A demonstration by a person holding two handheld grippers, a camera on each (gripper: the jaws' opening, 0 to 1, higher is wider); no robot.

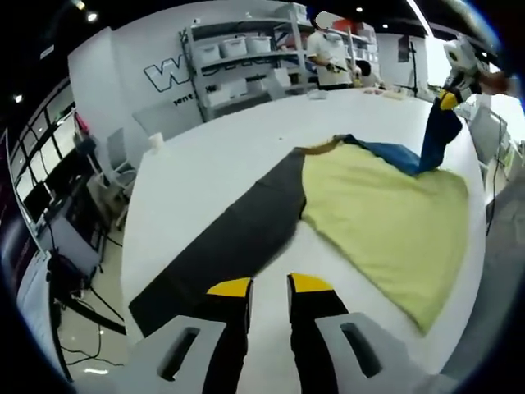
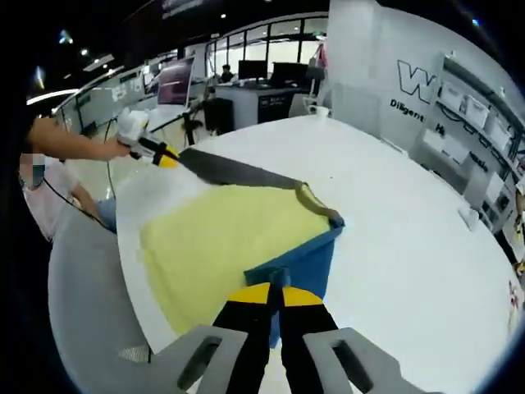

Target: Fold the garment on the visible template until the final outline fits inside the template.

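garment (image 1: pixel 385 222): soft, light, drapes; yellow lining up
right gripper (image 2: pixel 275 294): pinching blue corner, lifted
left gripper (image 1: pixel 269 285): jaws apart, empty
template (image 1: pixel 238 238): dark strip, 9 o'clock of garment
next hold: free hem edge, likely

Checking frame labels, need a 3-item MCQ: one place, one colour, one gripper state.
1. Where does the dark template lie relative to the yellow garment?
A. beside it, partly under its edge
B. on a shelf
C. on the floor
2. Colour of the part that the right gripper lifts?
A. red
B. blue
C. white
3. State of the left gripper?
A. shut on cloth
B. open, holding nothing
C. shut on a box

A: the strip runs along the garment's edge.
B: a blue flap rises.
B: a gap shows between the jaws.
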